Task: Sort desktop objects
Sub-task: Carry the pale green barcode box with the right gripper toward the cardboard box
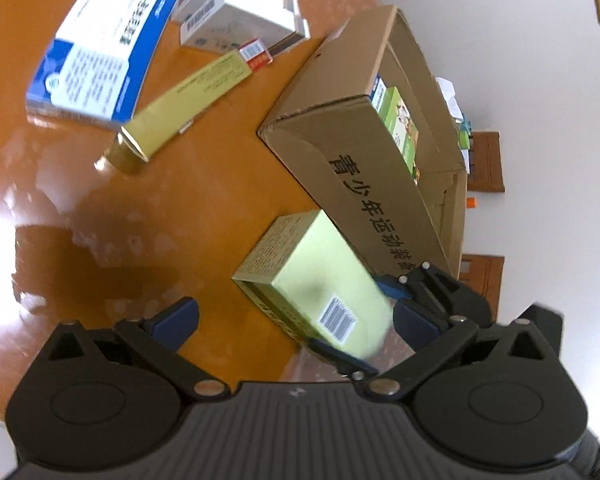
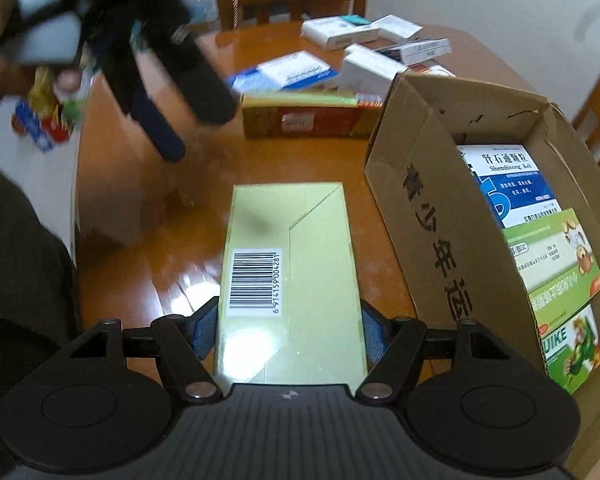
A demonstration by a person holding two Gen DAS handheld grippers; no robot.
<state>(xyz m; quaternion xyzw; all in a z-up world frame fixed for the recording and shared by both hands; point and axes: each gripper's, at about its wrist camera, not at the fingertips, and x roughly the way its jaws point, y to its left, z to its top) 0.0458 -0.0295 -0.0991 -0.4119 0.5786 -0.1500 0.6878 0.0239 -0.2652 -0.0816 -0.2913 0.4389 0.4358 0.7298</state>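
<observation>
The right tongs (image 2: 288,334) clamp a yellow-green box (image 2: 290,264) by its long sides (barcode label up), the box reaching ahead of them over the surface (image 2: 148,240). To their right, just beside the box, stands a carton (image 2: 432,200) with packets upright inside. The left tongs (image 1: 296,320) hang open and empty, ahead and to the left of the right tongs, with more boxes (image 2: 356,32) beyond.

On the wooden table (image 1: 148,216), a gold box (image 1: 320,280) beside the cardboard carton (image 1: 364,152) is clamped by the right gripper (image 1: 384,316), while the left gripper (image 1: 296,320) stands open above the tabletop.
</observation>
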